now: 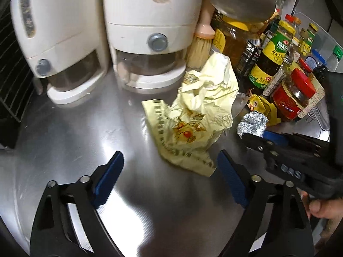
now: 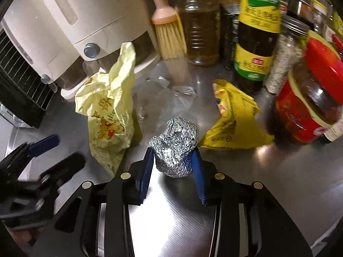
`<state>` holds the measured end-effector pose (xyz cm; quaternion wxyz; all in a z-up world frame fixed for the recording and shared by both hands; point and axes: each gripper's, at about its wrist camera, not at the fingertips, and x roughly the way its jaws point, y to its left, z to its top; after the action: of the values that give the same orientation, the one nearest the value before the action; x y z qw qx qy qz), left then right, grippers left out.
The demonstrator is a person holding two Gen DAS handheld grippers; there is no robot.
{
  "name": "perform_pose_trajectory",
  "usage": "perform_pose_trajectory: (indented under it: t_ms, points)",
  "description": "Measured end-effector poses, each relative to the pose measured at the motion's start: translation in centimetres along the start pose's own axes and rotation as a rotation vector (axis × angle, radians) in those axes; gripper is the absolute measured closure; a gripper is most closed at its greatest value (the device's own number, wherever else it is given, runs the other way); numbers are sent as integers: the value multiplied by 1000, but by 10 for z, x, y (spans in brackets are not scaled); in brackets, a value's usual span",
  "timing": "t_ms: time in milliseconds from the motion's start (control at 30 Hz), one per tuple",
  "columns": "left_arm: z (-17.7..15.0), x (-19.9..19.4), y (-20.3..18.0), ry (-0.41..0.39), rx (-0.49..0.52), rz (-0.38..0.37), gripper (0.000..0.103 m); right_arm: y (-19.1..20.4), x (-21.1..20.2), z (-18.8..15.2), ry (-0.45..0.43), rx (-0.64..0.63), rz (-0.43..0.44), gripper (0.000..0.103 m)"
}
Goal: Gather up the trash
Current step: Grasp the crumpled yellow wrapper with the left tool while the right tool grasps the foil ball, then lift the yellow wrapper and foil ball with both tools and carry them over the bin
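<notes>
A: Right gripper (image 2: 173,162) fingers clamp our foil ball (image 2: 174,146) on the counter (image 2: 171,209), low for grip.
B: Left gripper (image 1: 170,165) spread, lined up on the yellow wrapper (image 1: 193,115).

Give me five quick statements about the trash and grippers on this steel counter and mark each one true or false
1. The right gripper has its fingers on either side of the crumpled foil ball. True.
2. The left gripper is shut on the pale yellow bag. False: its jaws are wide open, just short of the bag.
3. A bright yellow wrapper lies to the right of the foil ball. True.
4. The red-lidded jar lies tipped over on the counter. False: it stands upright.
5. The brush lies flat in front of the foil ball. False: it stands behind, beside the amber jar.
</notes>
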<state>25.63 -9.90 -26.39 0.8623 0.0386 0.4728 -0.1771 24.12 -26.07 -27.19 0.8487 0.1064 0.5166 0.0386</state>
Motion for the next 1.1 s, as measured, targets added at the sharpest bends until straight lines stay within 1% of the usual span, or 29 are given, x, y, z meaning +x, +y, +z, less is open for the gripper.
perform_pose_trajectory:
  t_ms: [167,233,300,333,433,467,500,533,567,600,700,800,967,1100]
  points:
    - [6,27,-11,39,20,-16,24,-7,-6,-4,8,25,6,66]
    - [7,36,-15,57,30,-18,28,-7,-6,-4,9,28,9,66]
    - [7,43,-17,79,33,-24,36,-9,-8,-6,12,31,14,66]
    - [7,44,-19,74,40,-18,36,-10,-8,-6,12,33,17,66]
    - [9,44,-22,74,63,-13,44,-10,-11,-7,6,34,20,66]
    - [9,43,-22,73,63,-13,48,-10,-12,-6,5,36,20,66]
    - [10,42,-21,69,62,-7,57,-10,-12,-7,5,37,18,66]
    - [10,41,-21,65,64,4,60,-10,-13,-7,4,37,16,66]
    - [10,40,-20,64,64,7,68,-10,-14,-8,2,36,14,66]
    - [9,39,-18,63,64,9,79,-10,-14,-9,2,35,13,66]
    - [6,34,-12,73,52,1,84,-9,-15,-14,10,36,16,66]
    - [0,24,-6,78,36,1,87,-7,-19,-21,12,39,25,66]
    - [-17,-3,-2,63,20,7,87,4,-30,-32,6,22,45,66]
    - [-39,-29,3,65,-7,24,87,18,-42,-47,-2,-6,58,66]
